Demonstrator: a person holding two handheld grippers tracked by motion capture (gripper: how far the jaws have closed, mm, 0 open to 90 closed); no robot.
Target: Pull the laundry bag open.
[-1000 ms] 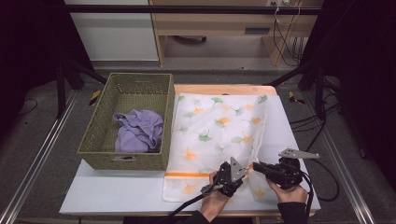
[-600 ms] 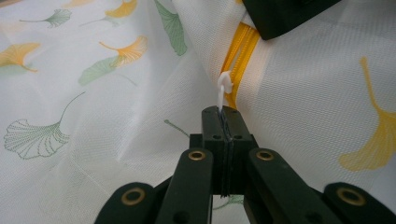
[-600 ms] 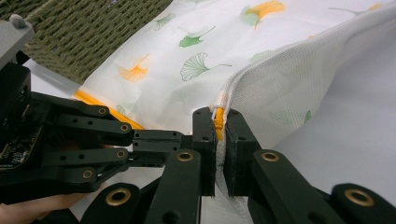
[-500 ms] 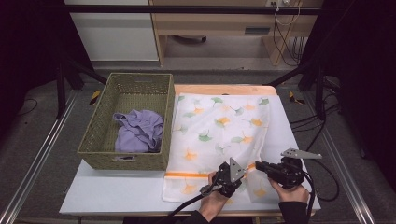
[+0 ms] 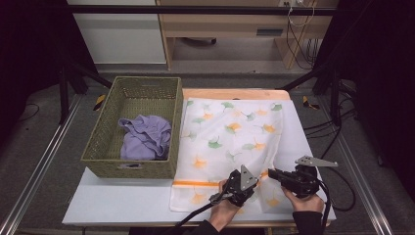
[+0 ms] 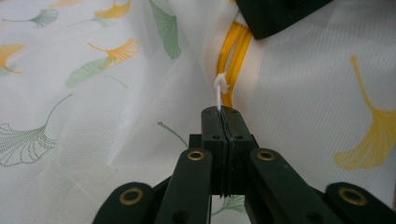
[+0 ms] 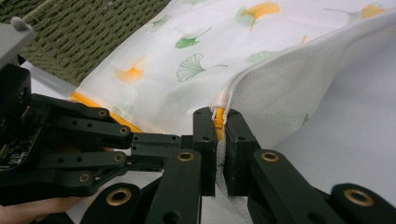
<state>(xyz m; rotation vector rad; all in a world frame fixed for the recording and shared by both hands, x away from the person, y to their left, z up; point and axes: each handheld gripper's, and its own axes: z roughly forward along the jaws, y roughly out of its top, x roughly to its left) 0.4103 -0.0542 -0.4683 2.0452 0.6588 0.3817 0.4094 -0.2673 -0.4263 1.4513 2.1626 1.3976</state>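
The left gripper (image 6: 223, 112) has its jaws pressed together on a small white zipper pull (image 6: 219, 88) that sticks up from between the tips. Just past the pull runs the orange zipper (image 6: 236, 44) of the mesh bag (image 6: 116, 116), a white see-through bag printed with green and orange ginkgo leaves. In the high view this gripper (image 5: 248, 188) sits at the bag's near end, held by the left hand (image 5: 226, 210), with its cable trailing toward the table's near edge.

The right gripper (image 7: 220, 122) is clamped on the bag's edge: a bit of orange zipper tape (image 7: 218, 122) and white seam shows pinched between its jaws, and the mesh rises from there in a raised fold to the right. The left gripper lies just beside it at the left of that view. From above, the right gripper (image 5: 272, 174) points left toward the other one, the two tips close together over the orange band near the bag's near right corner, with the right hand (image 5: 303, 200) behind it.

The bag (image 5: 230, 142) lies flat on the white table (image 5: 122, 205), stretching away from the person, its far end near an orange strip. Touching its left side stands a woven green basket (image 5: 105, 142) with a purple cloth (image 5: 146, 139) bunched inside.
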